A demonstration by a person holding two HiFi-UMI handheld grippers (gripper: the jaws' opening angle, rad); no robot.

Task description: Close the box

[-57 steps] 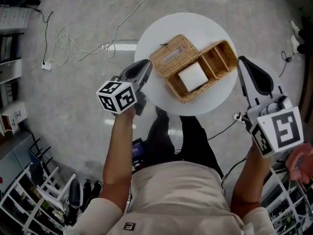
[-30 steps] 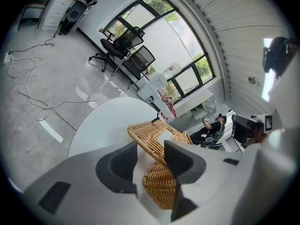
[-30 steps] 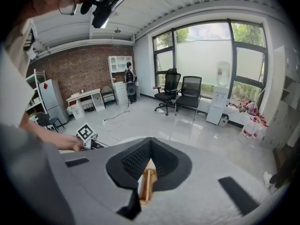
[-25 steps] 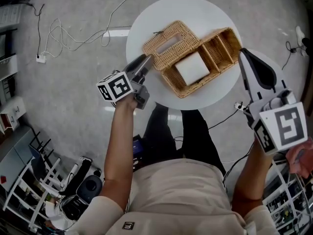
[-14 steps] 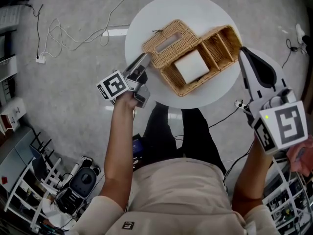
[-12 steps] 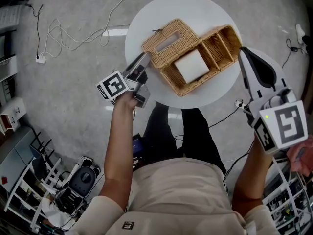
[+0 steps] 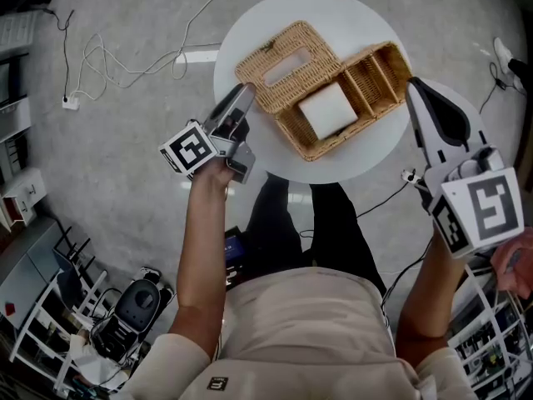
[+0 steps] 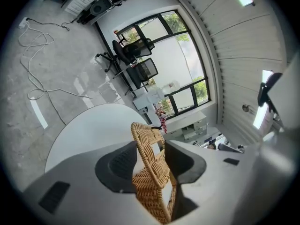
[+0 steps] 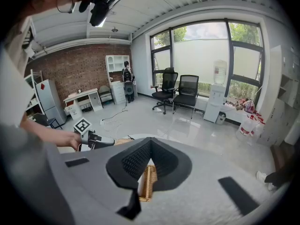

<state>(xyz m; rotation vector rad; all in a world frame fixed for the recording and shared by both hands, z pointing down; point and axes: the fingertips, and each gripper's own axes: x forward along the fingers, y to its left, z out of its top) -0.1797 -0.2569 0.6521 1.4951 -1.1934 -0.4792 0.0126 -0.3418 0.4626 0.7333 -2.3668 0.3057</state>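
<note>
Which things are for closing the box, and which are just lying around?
For the job: woven wicker box; its slotted wicker lid, gripped by the left tool; round white table underneath.

Just lying about: black office chairs; white water cooler; white block inside the box.

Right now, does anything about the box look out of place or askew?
Only the lid: it stands tilted open beside the box, pinched in the left tool. Nothing looks spilled or damaged.

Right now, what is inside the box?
A white block fills the large compartment of the box; the two small compartments look empty. Whatever lies under the block is covered. The left tool holds the lid open.
</note>
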